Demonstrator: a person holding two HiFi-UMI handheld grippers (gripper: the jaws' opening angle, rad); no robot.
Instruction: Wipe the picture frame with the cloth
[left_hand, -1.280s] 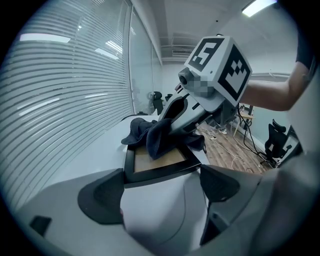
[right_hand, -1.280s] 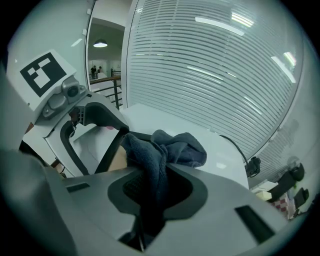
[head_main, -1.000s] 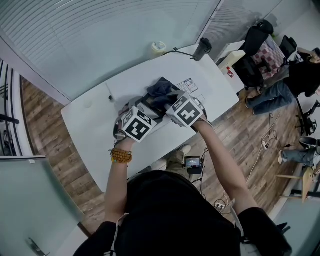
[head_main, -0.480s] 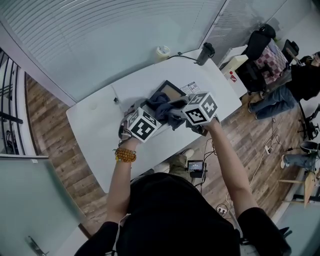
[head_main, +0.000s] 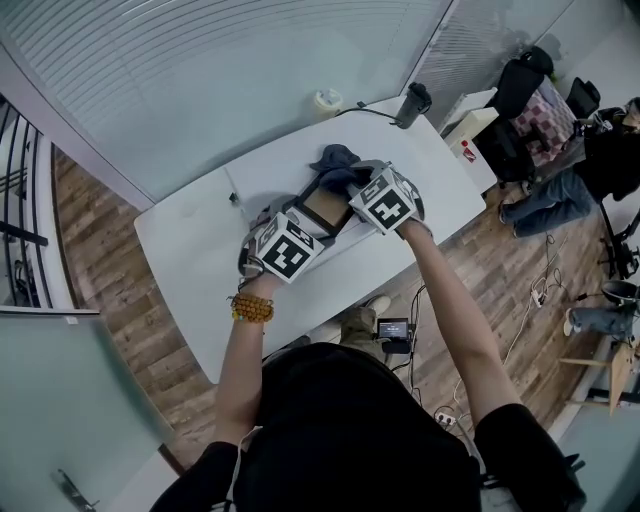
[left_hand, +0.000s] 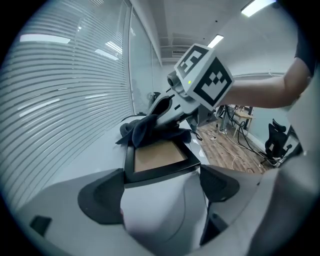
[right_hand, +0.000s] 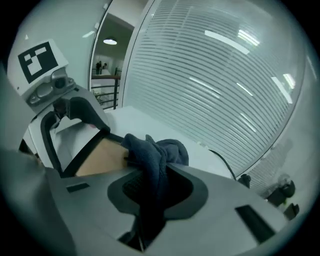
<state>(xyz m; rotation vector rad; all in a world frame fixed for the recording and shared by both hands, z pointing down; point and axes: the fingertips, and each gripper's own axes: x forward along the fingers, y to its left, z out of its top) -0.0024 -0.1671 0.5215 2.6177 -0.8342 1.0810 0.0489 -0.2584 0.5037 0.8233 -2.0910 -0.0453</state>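
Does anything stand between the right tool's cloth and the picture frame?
Nothing visible. The cloth, clamped in the right tool, lies on the picture frame's far edge; the left tool grips its near edge.

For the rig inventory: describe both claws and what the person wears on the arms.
The left claw and right claw are pale grey moulded shells with dark pads, each carrying a white cube with black square markers. Sleeves are black and short; an orange bead bracelet circles the left wrist.
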